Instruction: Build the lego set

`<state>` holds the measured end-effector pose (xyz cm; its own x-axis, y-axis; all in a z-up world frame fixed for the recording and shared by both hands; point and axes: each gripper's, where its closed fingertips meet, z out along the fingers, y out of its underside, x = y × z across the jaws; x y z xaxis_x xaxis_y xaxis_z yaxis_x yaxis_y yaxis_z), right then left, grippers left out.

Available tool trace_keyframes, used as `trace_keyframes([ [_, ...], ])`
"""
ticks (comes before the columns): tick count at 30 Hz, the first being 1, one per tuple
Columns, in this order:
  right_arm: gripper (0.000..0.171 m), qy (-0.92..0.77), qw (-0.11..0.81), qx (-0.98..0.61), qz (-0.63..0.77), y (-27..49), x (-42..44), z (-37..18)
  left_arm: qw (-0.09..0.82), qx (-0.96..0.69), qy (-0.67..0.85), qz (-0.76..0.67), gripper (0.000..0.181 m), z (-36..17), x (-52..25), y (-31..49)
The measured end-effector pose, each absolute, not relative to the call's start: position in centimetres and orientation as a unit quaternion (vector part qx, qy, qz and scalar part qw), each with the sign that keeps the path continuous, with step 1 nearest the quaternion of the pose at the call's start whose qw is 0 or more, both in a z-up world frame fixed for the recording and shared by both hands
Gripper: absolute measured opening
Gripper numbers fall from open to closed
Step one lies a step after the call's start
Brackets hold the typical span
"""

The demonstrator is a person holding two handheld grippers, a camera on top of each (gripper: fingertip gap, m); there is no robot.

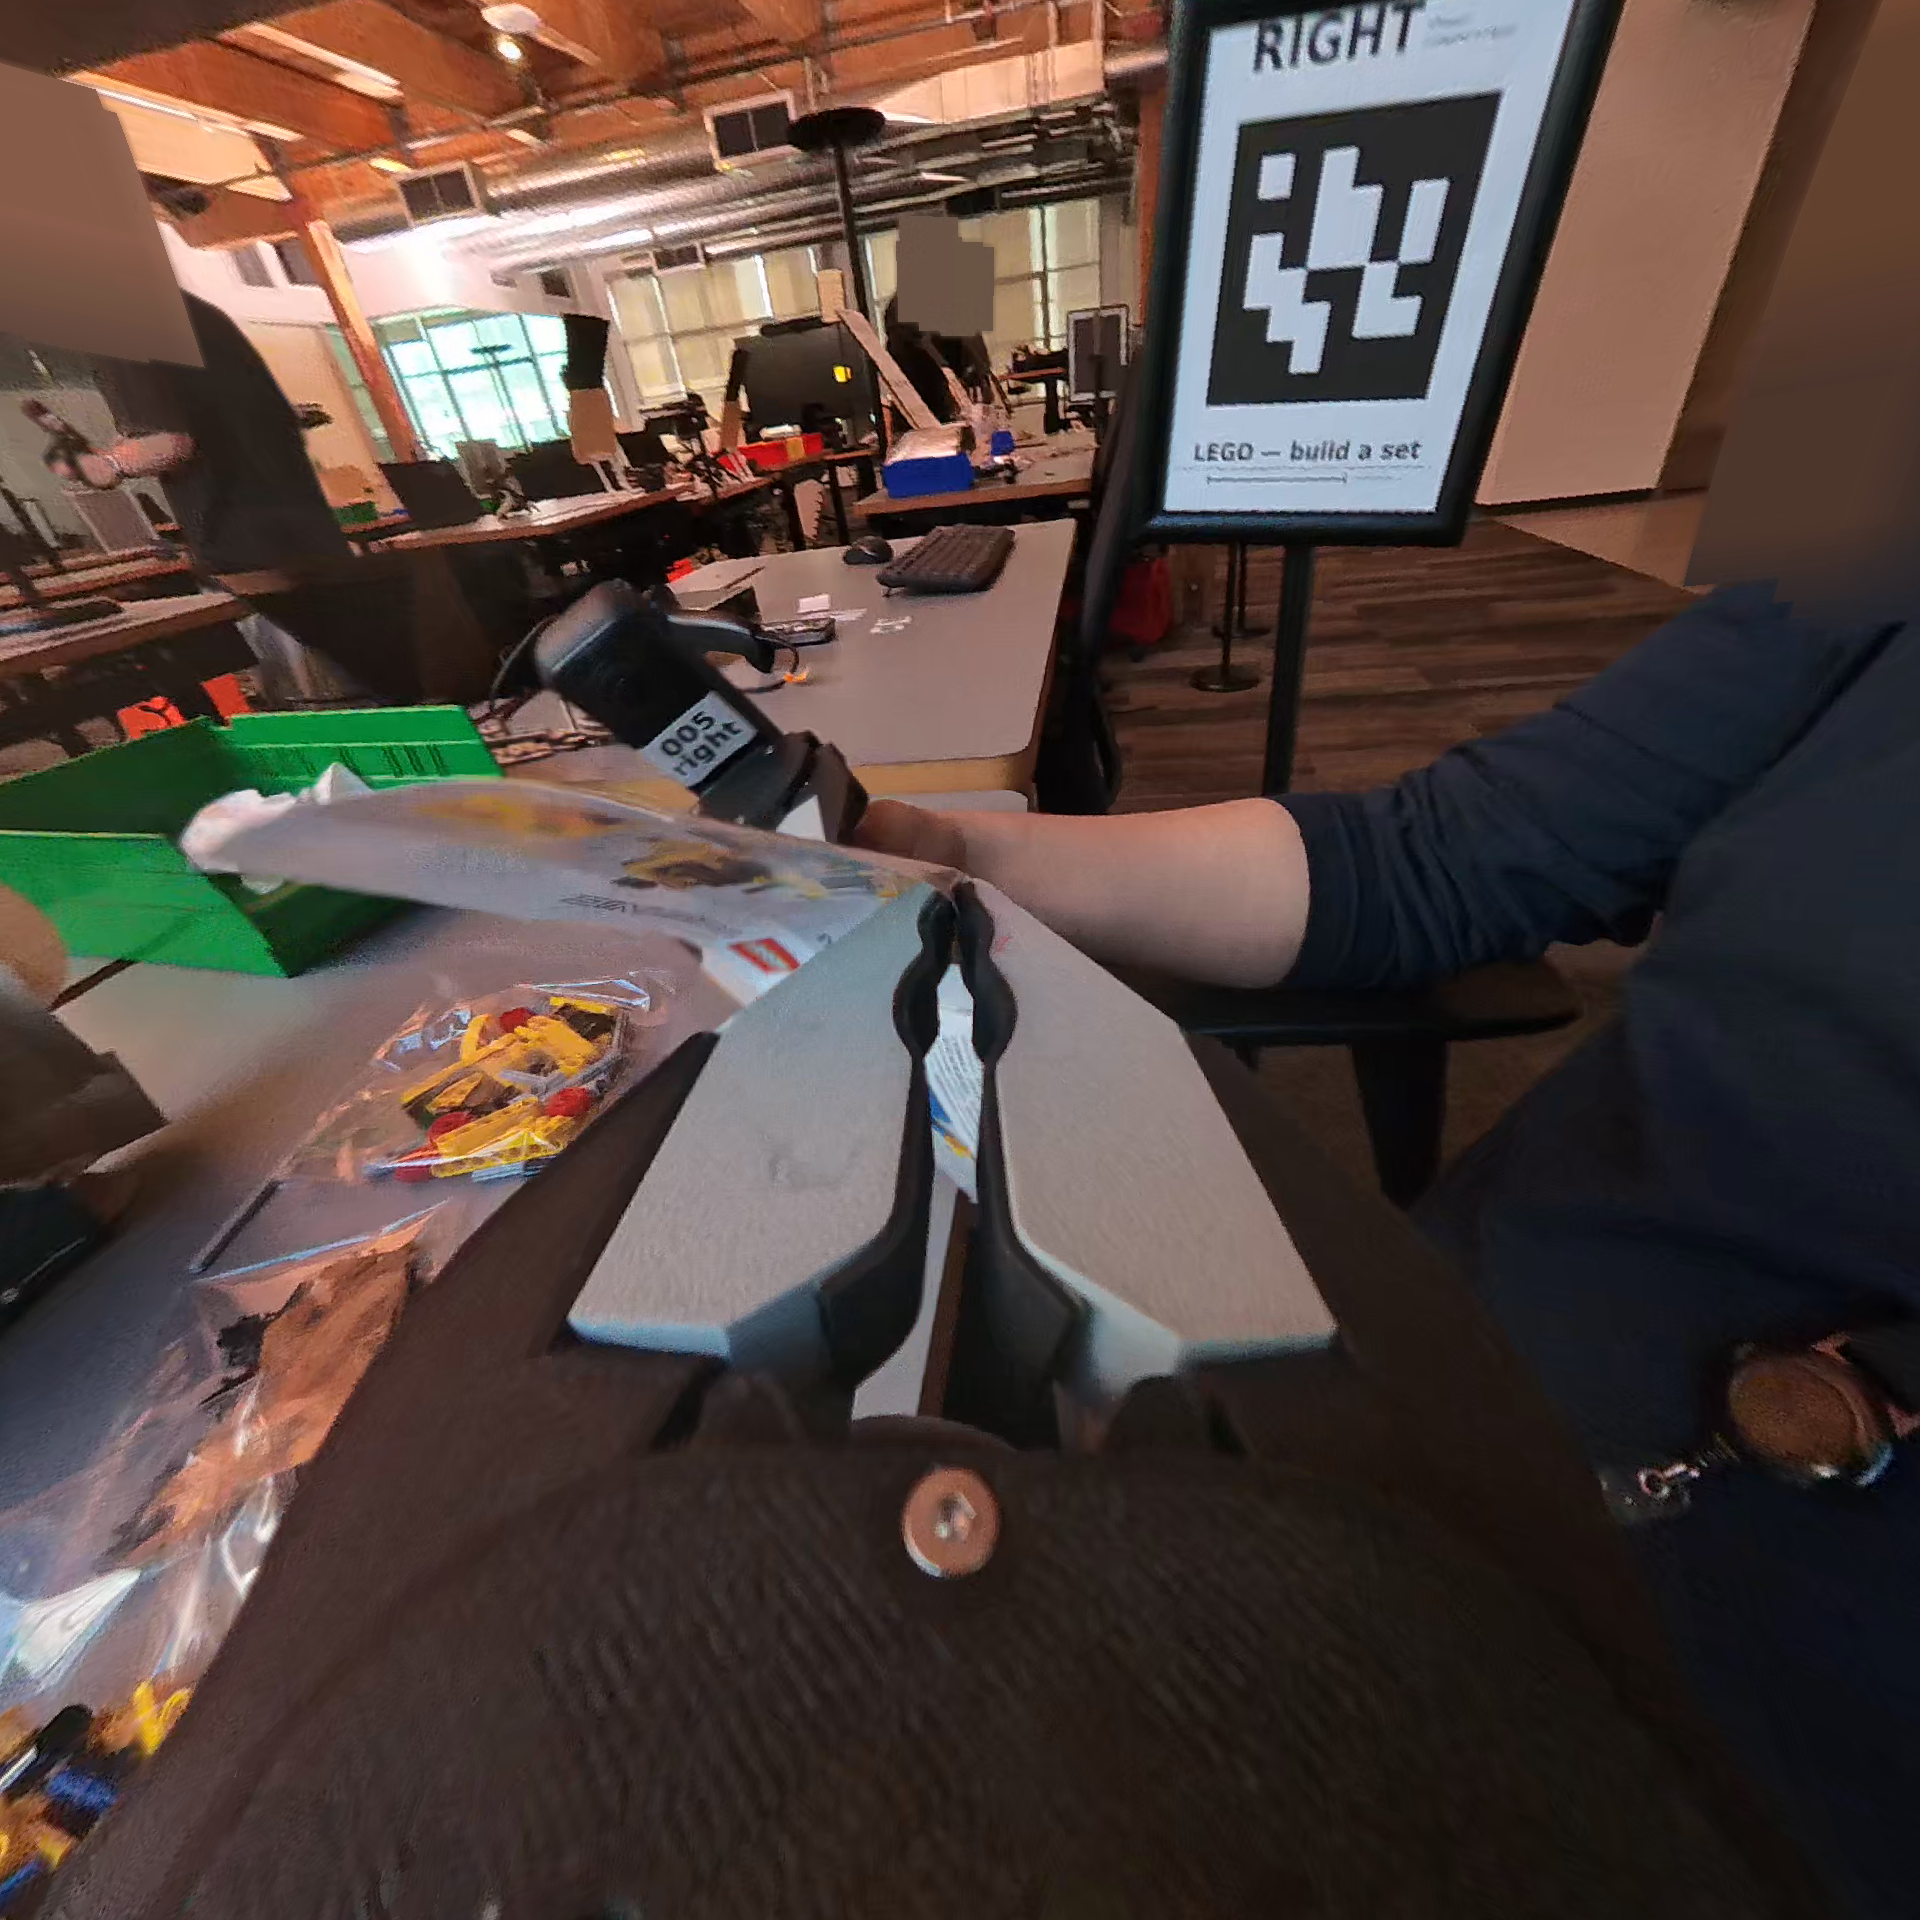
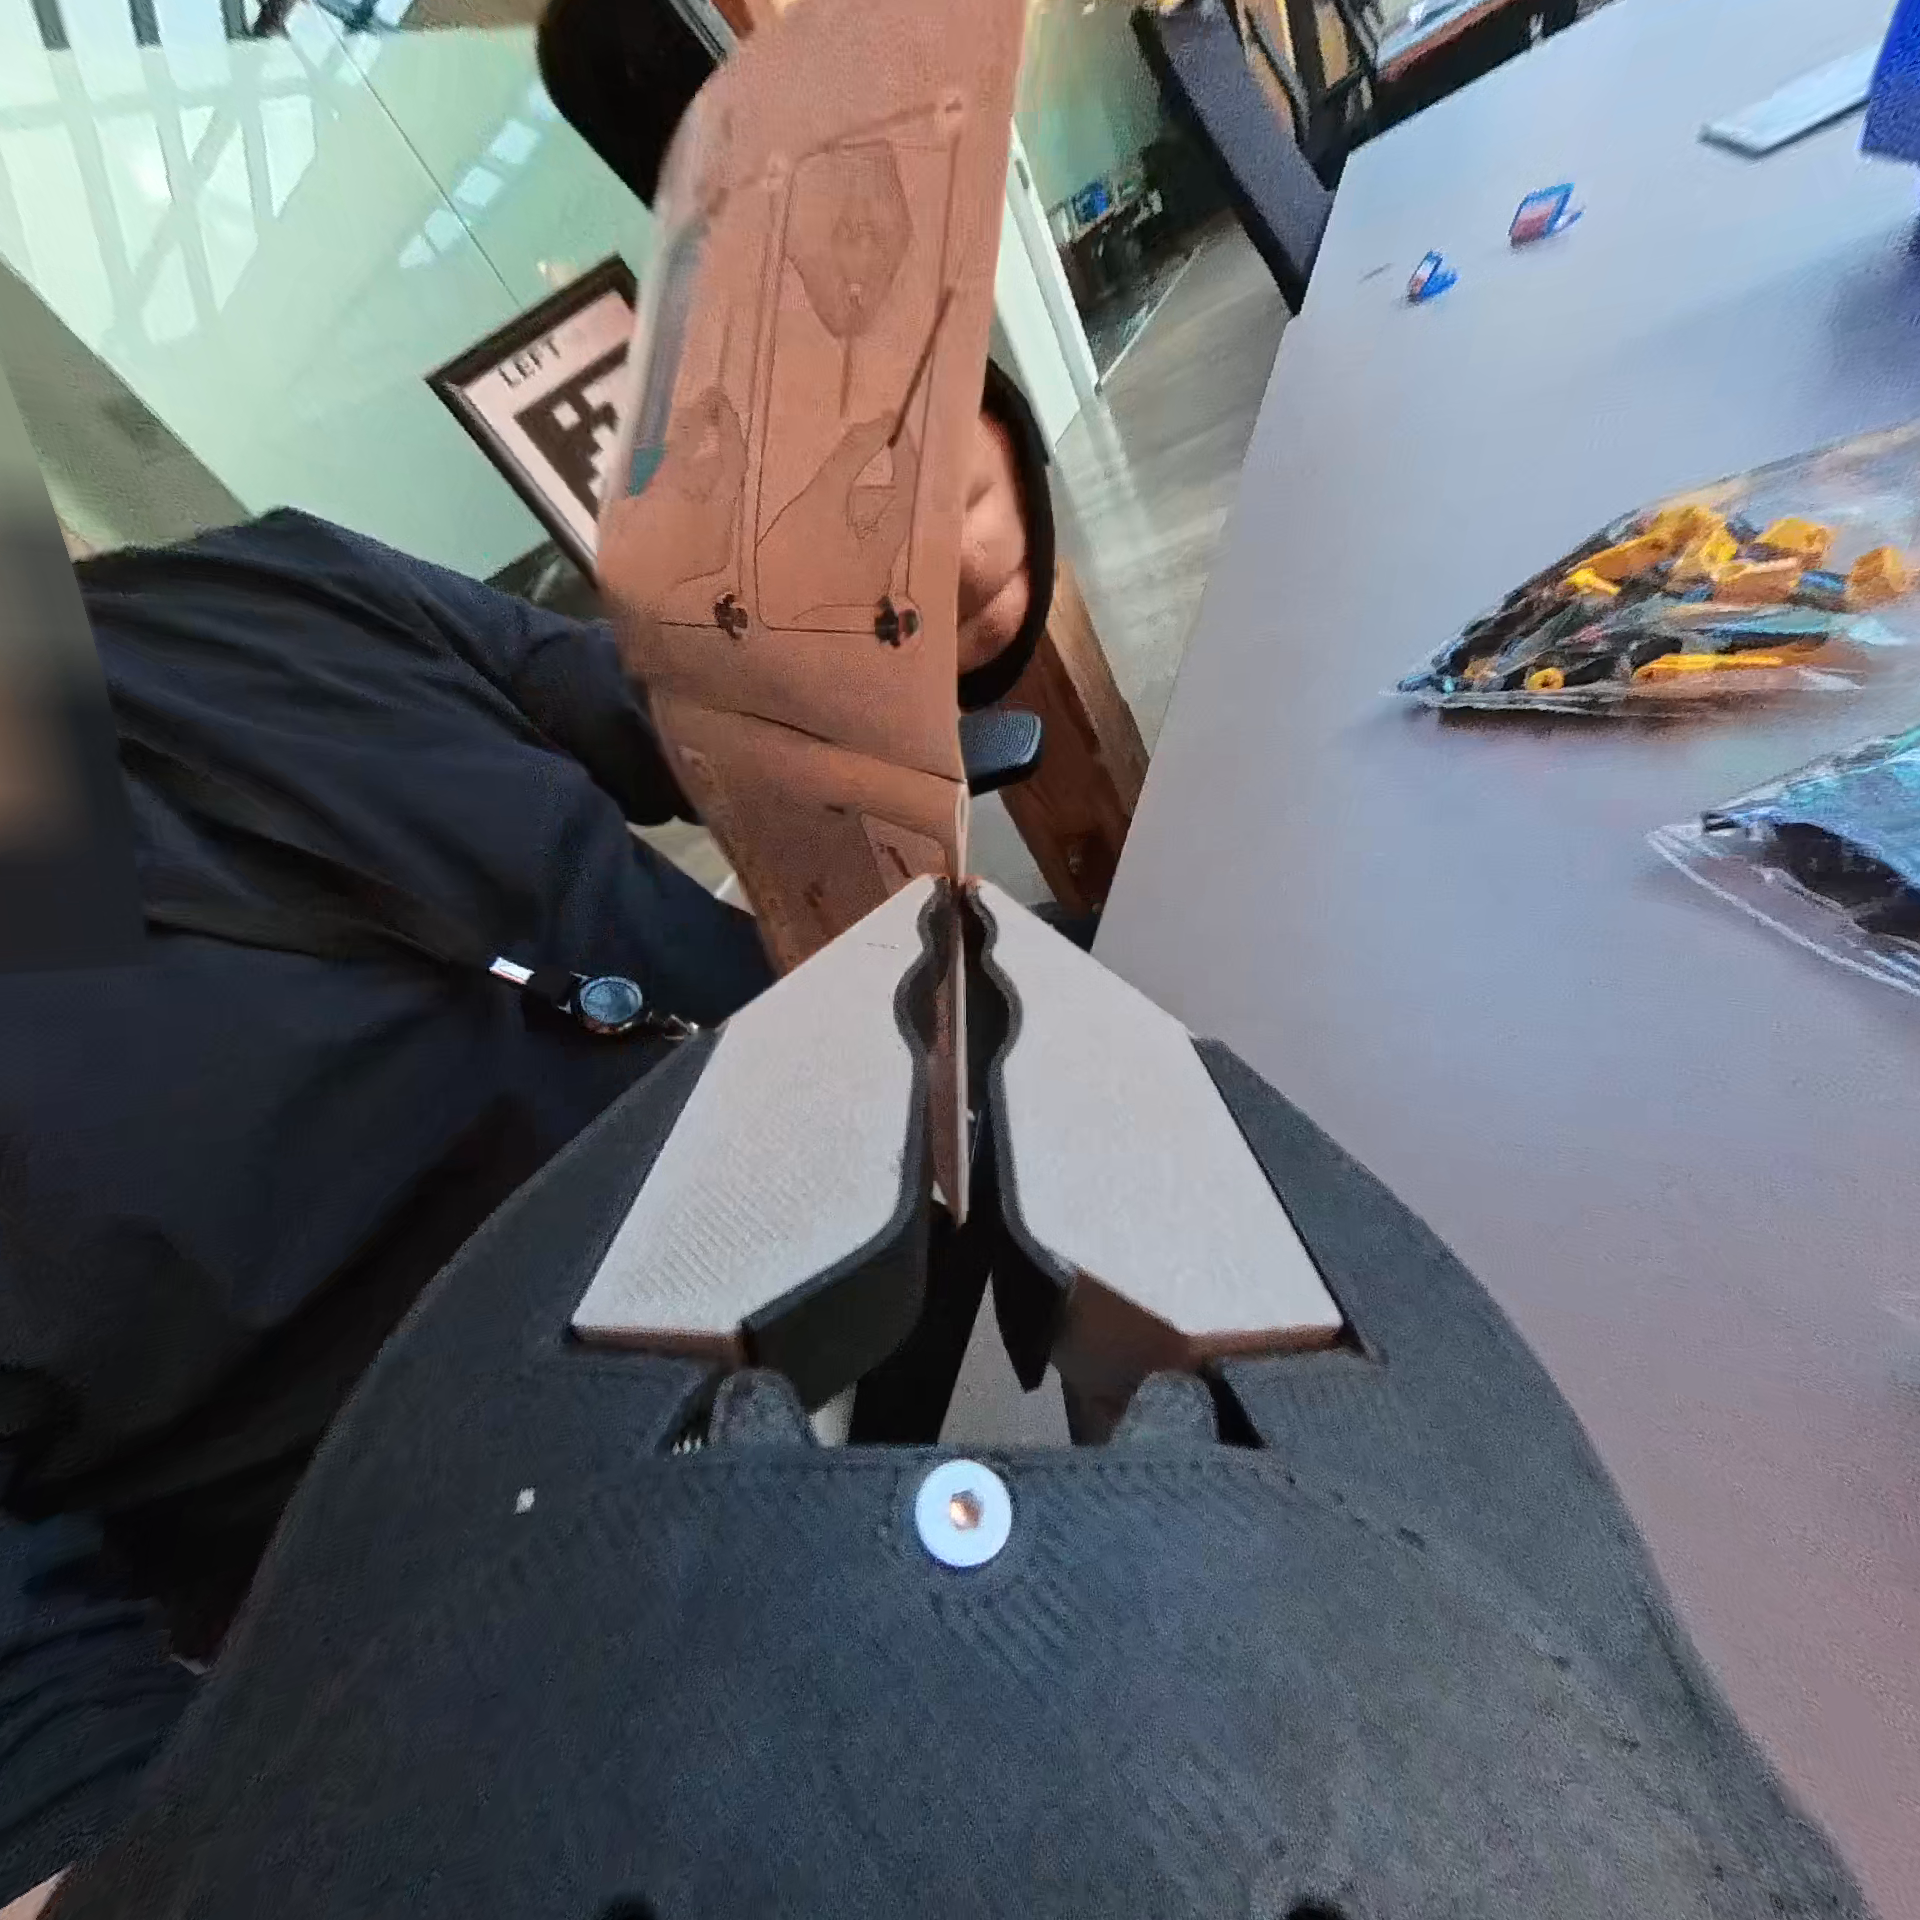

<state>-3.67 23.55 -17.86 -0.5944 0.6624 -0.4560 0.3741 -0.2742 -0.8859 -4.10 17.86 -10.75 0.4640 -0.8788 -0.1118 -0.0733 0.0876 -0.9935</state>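
Above table [image 2: 1455, 1039], both grippers' jaws pinch creased instr. booklet [image 1: 540, 852], pages w/ line drawings.

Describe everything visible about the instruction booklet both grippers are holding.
The instruction booklet is thin printed paper with a white cover showing a yellow vehicle picture, and line drawings on the side the right wrist view sees. It is held in the air above the grey table, bent and partly opened. The left gripper pinches one edge and the right gripper pinches another. Nothing else touches it.
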Motion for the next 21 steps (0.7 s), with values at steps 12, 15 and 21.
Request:
trace_keyframes([
  [12,0.013,-0.55,0.132,-0.348,0.748,23.6,-0.5,-12.9,0.618,-0.584,0.385,-0.36,0.0,-8.5,-3.1,16.6],
  [15,0.015,-0.555,0.13,-0.35,0.743,23.1,-1.1,-13.2,0.616,-0.579,0.387,-0.368,0.0,-8.3,-2.8,16.3],
  [21,0.041,-0.536,0.122,-0.361,0.753,23.1,-2.0,-12.6,0.605,-0.565,0.389,-0.404,0.0,-8.1,-2.5,15.5],
])
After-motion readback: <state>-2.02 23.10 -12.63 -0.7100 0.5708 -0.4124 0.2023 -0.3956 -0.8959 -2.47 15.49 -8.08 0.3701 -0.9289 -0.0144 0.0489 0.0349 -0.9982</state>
